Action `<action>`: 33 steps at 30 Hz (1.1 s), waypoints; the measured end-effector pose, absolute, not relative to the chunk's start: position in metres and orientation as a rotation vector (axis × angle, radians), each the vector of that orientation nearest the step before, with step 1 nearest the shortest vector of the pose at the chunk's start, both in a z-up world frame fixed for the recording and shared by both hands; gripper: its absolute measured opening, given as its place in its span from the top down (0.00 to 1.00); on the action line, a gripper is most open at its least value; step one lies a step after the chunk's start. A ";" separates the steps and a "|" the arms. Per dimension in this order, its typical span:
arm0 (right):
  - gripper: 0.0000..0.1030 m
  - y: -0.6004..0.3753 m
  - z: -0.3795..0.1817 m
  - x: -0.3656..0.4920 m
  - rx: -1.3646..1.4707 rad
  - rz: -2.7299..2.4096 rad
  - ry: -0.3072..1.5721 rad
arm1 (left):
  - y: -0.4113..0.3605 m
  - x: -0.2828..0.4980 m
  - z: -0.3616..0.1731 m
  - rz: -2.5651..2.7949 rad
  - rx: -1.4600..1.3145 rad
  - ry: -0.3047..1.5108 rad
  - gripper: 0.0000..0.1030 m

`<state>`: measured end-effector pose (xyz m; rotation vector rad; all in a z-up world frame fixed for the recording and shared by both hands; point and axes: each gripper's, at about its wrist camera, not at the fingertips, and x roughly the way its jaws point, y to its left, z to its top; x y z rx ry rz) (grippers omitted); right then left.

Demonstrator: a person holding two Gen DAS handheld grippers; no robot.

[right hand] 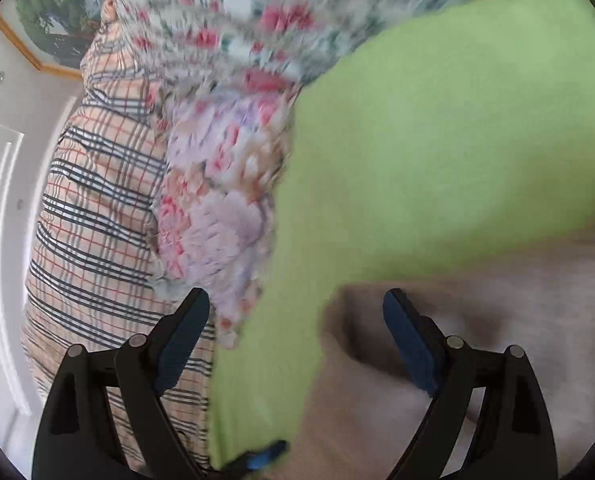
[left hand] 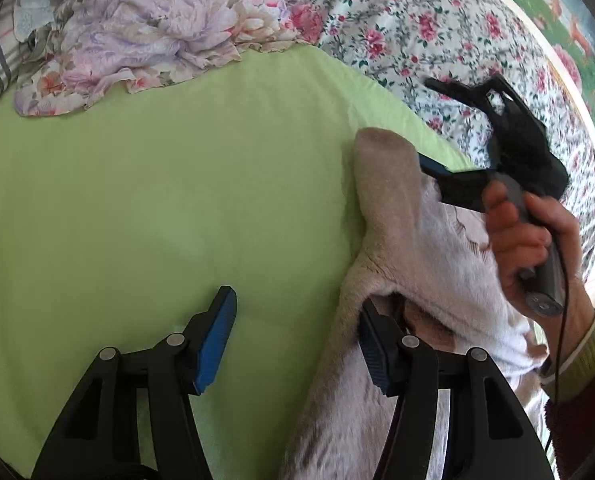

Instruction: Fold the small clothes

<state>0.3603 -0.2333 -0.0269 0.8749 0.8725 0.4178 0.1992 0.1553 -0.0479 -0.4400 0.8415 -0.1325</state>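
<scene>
Two grippers work over a green sheet (left hand: 137, 184) on the bed. Left gripper (left hand: 293, 344) has its blue pads spread wide — one over bare sheet, the other against the edge of a beige fleecy garment (left hand: 409, 248) lying at the sheet's right side. Right gripper (right hand: 297, 344), seen blurred in its own view, also stands apart, one finger over the garment (right hand: 477, 320); it seems to clamp nothing. Floral bedding (left hand: 145, 28) lies crumpled beyond.

No readable text here.
You'll find no letters, labels, brands or numbers legible in either wrist view.
</scene>
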 end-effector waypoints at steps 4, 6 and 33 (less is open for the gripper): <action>0.13 -0.269 -0.010 0.301 0.800 0.319 0.837 | 0.153 0.192 -0.036 -0.177 -0.422 0.843 0.43; 0.13 -0.283 -0.005 0.264 0.775 0.242 0.818 | 0.147 0.196 -0.026 -0.203 -0.410 0.842 0.43; 0.96 -0.384 -0.014 0.077 0.433 -0.442 0.914 | 0.106 0.276 -0.046 -0.032 -0.047 0.923 0.29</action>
